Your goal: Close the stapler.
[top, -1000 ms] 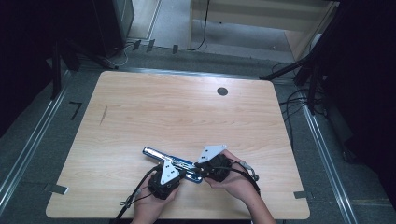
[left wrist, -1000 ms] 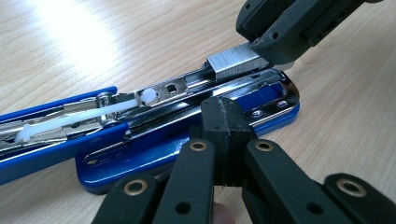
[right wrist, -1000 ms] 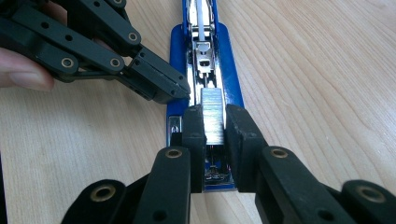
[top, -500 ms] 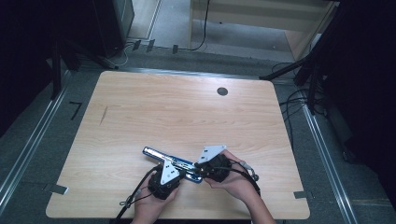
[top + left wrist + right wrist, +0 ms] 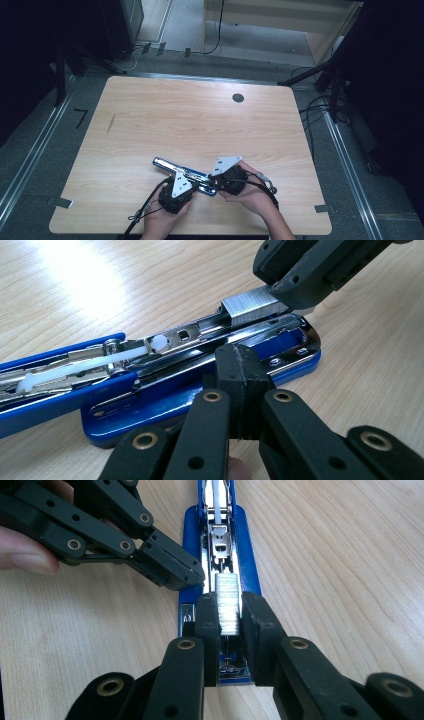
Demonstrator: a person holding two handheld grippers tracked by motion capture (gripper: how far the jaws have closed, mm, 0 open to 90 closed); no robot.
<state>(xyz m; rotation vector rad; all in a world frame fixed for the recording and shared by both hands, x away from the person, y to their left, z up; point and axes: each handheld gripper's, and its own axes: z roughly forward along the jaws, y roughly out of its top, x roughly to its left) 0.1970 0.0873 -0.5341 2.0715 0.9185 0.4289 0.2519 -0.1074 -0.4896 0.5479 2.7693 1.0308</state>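
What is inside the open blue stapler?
Inside the blue stapler, a silver strip of staples sits in its metal channel, pinched by the right claw. The channel's near end is covered.

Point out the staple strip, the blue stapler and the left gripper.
staple strip (image 5: 227,602): right gripper view, top face of the strip.
blue stapler (image 5: 150,412): left gripper view, side of its blue base.
left gripper (image 5: 243,371): left gripper view, its closed tips.

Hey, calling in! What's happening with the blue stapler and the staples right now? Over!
Right gripper shut on silver staple strip, over the open blue metal stapler channel. Left gripper shut, tips pressing the stapler's side. Wooden table around it bare, nothing blocking.
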